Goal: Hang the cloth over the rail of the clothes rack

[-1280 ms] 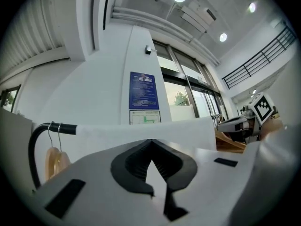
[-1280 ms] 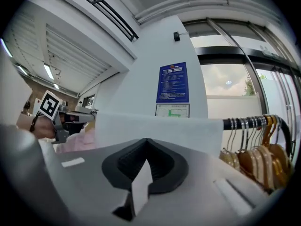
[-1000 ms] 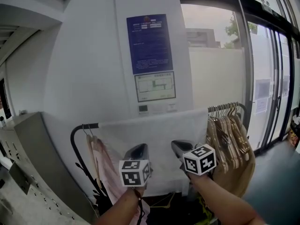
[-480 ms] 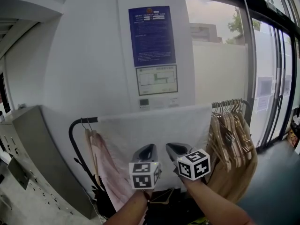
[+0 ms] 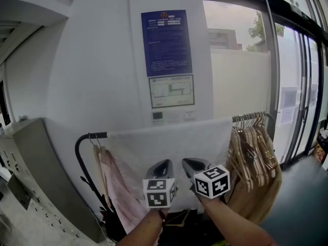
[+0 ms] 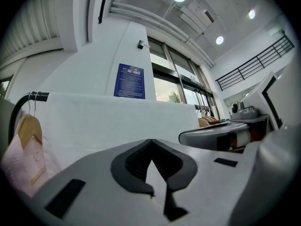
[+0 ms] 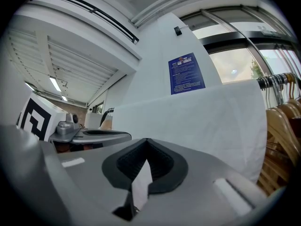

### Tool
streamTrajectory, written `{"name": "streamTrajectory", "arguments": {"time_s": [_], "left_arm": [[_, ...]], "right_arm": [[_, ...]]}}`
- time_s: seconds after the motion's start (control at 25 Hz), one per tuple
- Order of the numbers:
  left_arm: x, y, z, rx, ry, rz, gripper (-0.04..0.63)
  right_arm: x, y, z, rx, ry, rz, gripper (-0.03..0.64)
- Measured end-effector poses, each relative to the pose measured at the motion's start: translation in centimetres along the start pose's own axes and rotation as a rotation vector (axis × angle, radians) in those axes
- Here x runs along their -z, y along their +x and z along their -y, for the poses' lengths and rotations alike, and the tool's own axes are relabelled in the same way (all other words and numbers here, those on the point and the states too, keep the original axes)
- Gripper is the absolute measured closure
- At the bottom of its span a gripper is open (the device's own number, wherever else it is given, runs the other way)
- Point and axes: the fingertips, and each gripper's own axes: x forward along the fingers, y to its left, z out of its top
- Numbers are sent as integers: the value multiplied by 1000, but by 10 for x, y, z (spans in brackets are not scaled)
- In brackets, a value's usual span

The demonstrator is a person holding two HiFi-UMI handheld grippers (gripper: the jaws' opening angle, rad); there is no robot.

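White and thin, the cloth (image 5: pixel 169 140) hangs draped over the black rail (image 5: pixel 97 135) of the clothes rack. It is spread flat and smooth between a pink garment (image 5: pixel 115 181) at its left and a row of wooden hangers (image 5: pixel 251 140) at its right. We hold the left gripper (image 5: pixel 163 164) and right gripper (image 5: pixel 190 163) side by side before the cloth, not touching it, each with its jaws closed together on nothing.

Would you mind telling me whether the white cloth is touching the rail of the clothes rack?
Touching. The head view shows the white cloth draped over the rail, with its top fold lying along the bar and both sides hanging down.
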Motion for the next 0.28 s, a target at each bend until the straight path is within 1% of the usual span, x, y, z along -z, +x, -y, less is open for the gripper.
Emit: {"name": "streamTrajectory", "arguments": {"time_s": [0.12,0.28], "left_arm": [[-1,1,2,2,22,5,589],[-5,2,0,9,20,18,589]], "right_arm": [[0,0,2,6,2,0,617],[-1,2,1,12,-1,3,617]]}}
